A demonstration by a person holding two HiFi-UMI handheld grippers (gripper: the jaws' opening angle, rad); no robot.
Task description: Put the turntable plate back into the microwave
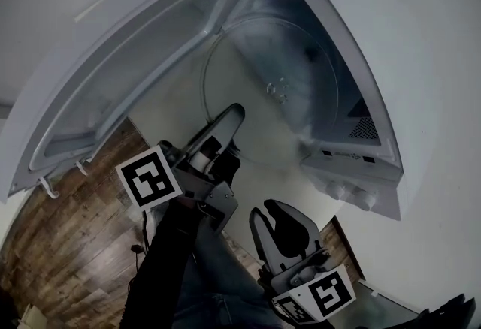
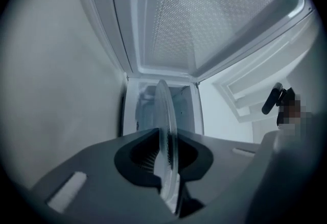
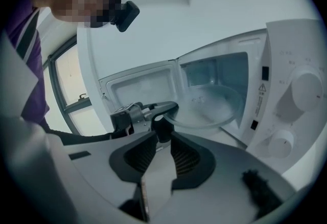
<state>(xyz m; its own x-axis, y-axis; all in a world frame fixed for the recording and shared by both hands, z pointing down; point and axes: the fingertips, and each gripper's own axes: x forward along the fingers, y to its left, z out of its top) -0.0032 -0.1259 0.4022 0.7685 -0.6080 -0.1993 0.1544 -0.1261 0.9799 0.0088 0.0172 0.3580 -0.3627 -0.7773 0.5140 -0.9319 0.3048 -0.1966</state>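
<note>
Head view, looking steeply down on a white microwave (image 1: pixel 352 161) whose door (image 1: pixel 135 72) stands swung wide open to the left. The glass turntable plate (image 1: pixel 270 87) is held about level at the mouth of the cavity (image 1: pixel 316 57), its far part reaching inside and its near rim outside. The left claw (image 1: pixel 228 123) is clamped on that near rim. In the left gripper view the plate appears edge-on, pinched between the two pads, with the open cavity straight ahead. The right claw (image 1: pixel 279 216) hangs lower and nearer the person, well apart from the plate. In the right gripper view its jaws stand apart with nothing between them, and they point towards the left claw and the plate. Each gripper carries a marker cube (image 1: pixel 149 176) at its rear. Two round knobs (image 3: pixel 305 87) sit on the control panel to the right of the cavity. A wooden floor (image 1: pixel 68 245) shows below the open door. Whether the plate touches the cavity floor cannot be told
</note>
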